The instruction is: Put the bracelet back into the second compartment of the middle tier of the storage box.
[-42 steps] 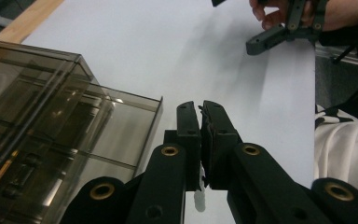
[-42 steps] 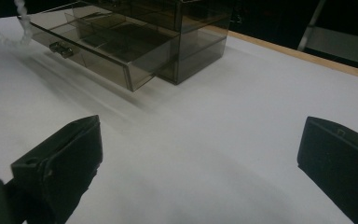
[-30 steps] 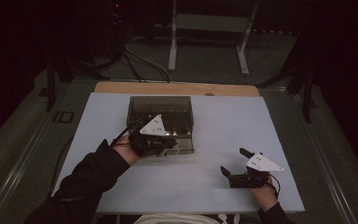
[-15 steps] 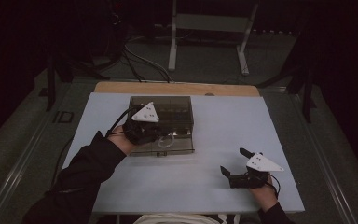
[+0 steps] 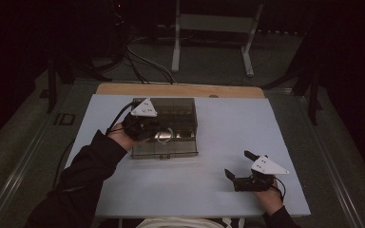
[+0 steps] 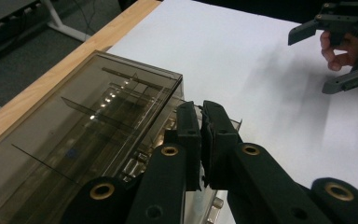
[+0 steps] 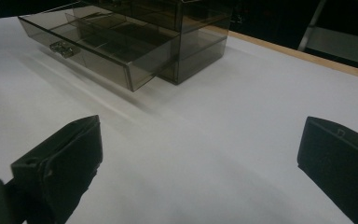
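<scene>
Left gripper [image 6: 200, 135], jaws clenched, is hovering directly over the smoked acrylic drawer box [image 5: 171, 114]; right gripper [image 5: 247, 176], released, is resting well apart.

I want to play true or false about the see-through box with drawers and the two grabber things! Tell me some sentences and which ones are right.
1. A drawer of the smoky see-through box is pulled out. True.
2. The left gripper has its jaws spread wide apart. False: they are shut together, above the open drawer.
3. The right gripper has its jaws open with nothing between them. True.
4. The right gripper is touching the box. False: it sits apart from it, over the bare white table.
5. The box stands on the floor. False: it stands on the table, near the wooden far edge.
</scene>
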Tool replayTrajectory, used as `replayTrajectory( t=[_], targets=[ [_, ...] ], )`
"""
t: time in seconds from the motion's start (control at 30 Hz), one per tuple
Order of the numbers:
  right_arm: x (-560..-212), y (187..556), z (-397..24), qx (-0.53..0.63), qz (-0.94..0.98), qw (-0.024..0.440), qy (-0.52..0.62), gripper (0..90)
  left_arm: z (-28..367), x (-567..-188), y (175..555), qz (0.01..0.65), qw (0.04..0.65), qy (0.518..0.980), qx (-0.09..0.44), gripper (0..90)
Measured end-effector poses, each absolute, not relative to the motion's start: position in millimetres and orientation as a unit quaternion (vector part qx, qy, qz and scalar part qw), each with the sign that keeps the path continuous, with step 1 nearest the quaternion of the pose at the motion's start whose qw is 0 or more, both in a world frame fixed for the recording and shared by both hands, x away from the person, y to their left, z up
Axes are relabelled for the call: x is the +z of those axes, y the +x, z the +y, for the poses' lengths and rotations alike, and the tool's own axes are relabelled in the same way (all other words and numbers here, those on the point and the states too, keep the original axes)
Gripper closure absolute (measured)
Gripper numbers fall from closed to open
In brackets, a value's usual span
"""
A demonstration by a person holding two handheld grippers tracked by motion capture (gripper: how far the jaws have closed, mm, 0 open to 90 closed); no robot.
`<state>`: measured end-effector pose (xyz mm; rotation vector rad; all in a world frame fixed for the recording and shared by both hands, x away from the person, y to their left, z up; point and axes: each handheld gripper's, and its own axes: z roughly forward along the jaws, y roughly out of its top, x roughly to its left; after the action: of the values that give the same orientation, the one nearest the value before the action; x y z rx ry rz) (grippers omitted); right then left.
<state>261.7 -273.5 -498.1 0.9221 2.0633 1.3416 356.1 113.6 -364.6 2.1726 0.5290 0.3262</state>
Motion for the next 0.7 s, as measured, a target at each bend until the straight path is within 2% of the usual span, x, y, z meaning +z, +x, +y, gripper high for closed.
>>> replayTrajectory(
  t=[0.7],
  targets=[
    [-498,262,-273,0.493,0.76,0.253,0.34,0.0,123,-406,373,0.249,0.43,0.863,0.096,88.6]
  ],
)
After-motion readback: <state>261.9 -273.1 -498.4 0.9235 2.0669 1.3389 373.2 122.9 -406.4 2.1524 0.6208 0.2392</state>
